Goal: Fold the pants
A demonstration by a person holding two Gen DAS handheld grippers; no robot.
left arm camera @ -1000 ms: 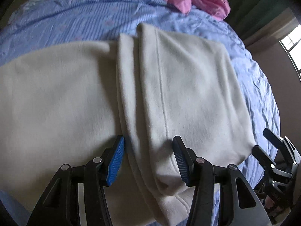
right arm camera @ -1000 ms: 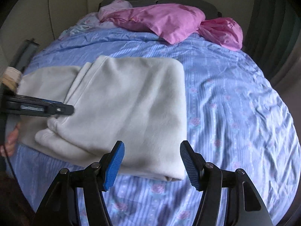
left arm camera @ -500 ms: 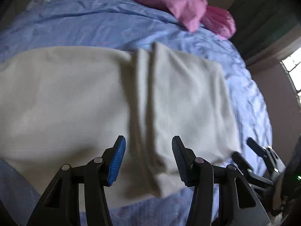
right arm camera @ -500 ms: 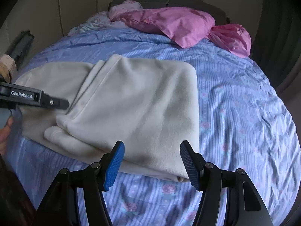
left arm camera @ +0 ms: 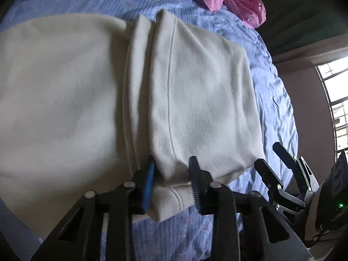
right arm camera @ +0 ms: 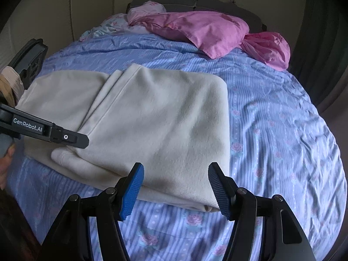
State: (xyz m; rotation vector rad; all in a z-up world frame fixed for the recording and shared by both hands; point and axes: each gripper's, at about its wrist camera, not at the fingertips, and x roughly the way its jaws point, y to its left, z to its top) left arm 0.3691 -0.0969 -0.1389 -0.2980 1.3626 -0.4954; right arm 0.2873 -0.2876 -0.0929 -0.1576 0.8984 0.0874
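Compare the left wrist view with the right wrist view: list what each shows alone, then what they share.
Left wrist only: the left tongs, which have just been closing, pinching the hem corner of the cream pants; a barred window.

Right wrist only: the right tongs open above the pants' near fold; the dark headboard; a floral pillow.

Both: the pants, blue striped bedsheet, pink bedding.

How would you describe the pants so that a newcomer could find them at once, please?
On the blue striped bedsheet, look toward the near edge, below the pink pillows. The pants are the cream fleece garment lying flat and partly folded, the only pale, plain fabric there.
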